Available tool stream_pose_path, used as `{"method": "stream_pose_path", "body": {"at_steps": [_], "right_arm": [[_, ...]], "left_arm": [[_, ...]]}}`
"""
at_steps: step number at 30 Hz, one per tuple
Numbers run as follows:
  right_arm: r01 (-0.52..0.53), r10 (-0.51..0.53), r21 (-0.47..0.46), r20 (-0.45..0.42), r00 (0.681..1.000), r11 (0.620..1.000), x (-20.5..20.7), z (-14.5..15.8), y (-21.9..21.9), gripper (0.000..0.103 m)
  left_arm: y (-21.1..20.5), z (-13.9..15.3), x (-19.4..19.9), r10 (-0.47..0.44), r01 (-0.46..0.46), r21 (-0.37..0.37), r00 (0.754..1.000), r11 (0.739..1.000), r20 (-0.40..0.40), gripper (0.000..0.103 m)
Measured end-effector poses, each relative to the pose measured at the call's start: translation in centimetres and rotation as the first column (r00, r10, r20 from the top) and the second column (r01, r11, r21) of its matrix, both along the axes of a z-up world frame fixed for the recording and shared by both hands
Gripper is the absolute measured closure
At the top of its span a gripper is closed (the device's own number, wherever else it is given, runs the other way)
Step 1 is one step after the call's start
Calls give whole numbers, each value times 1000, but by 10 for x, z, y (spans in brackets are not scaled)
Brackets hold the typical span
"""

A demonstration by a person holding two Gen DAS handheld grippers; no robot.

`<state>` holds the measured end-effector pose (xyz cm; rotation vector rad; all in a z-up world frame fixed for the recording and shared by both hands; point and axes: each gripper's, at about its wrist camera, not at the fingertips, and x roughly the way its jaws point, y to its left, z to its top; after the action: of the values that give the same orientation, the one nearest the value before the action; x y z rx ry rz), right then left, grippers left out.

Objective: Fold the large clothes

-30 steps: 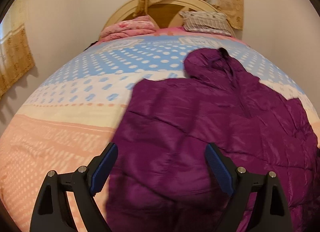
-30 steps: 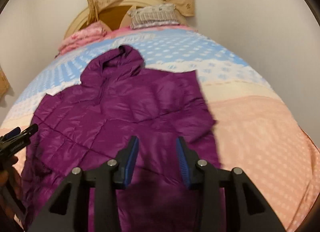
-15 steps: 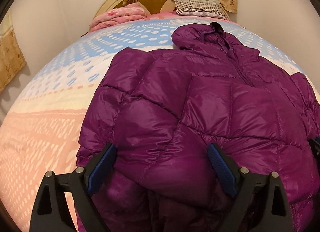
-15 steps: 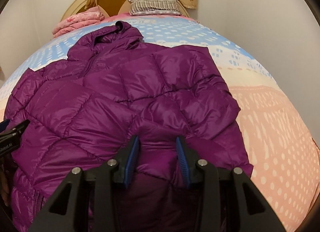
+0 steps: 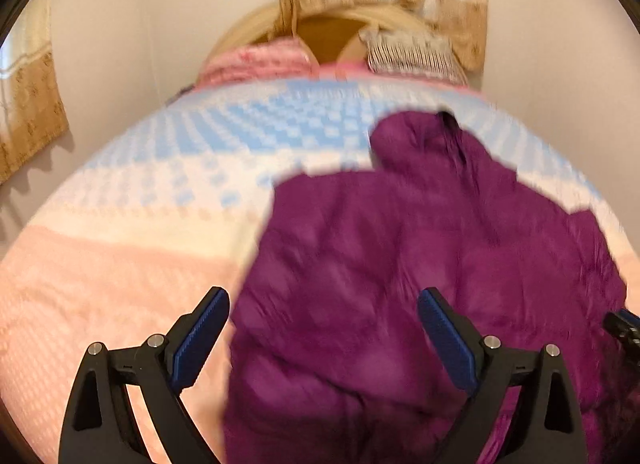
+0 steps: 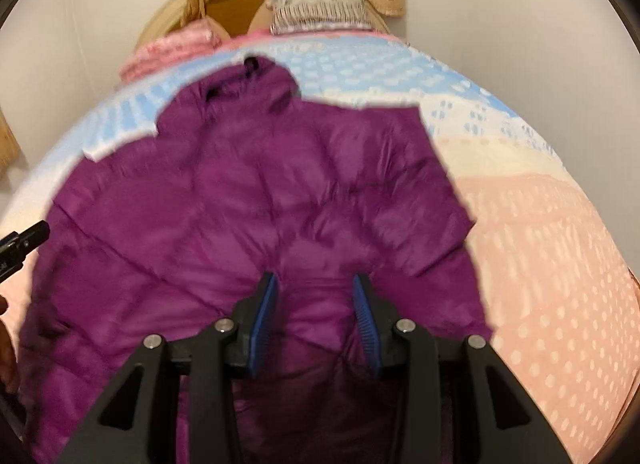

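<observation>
A purple hooded puffer jacket (image 5: 420, 264) lies spread on the bed, hood toward the headboard; it fills the right wrist view (image 6: 260, 216) too. My left gripper (image 5: 324, 308) is wide open over the jacket's lower left edge, with nothing between its pads. My right gripper (image 6: 314, 292) hovers over the jacket's lower middle, jaws partly apart with purple fabric showing between them; whether the pads pinch it is unclear. The left gripper's tip (image 6: 24, 240) shows at the left edge of the right wrist view. Both views are motion-blurred.
The bed (image 5: 120, 264) has a pink, cream and blue dotted cover. A folded pink blanket (image 5: 256, 64) and a striped pillow (image 5: 412, 52) lie by the curved headboard. Curtains (image 5: 32, 116) hang at left and above. Walls close in on both sides.
Half a second ago both cameras were low and close over the jacket; now both have lifted back, and more of the bed shows. Neither jaw opening has visibly changed.
</observation>
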<state>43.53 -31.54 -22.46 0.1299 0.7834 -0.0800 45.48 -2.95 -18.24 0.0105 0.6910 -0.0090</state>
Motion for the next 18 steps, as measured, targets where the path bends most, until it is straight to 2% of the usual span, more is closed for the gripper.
{"method": "stream_pose_path", "body": {"at_steps": [5,7,9,12,14,18], "right_arm": [[51,-50,-26,28,998,998,40,17,-18,59],[65,-65,-21,26,998,998,60,12,-24,58],[79,-79,-24,31,996,997,78,5,-30,57],[85,-85,-42,12,996,995,100,-13,-31,57],[83,-84,-47,-19,996,995,111,-25,-31,57],[86,-88,-46,-38,995,995,108,-36,-34,57]], "left_arm": [[8,0,52,68,-67,25,998,997,-19,7],[7,-9,70,67,-66,31,997,997,-35,7],[1,-25,86,87,-82,92,995,992,-48,8],[-5,-48,104,86,-75,121,992,990,-93,7],[-7,-59,108,80,-65,120,988,991,-131,8],[-9,-65,111,61,-44,111,986,993,-154,7]]}}
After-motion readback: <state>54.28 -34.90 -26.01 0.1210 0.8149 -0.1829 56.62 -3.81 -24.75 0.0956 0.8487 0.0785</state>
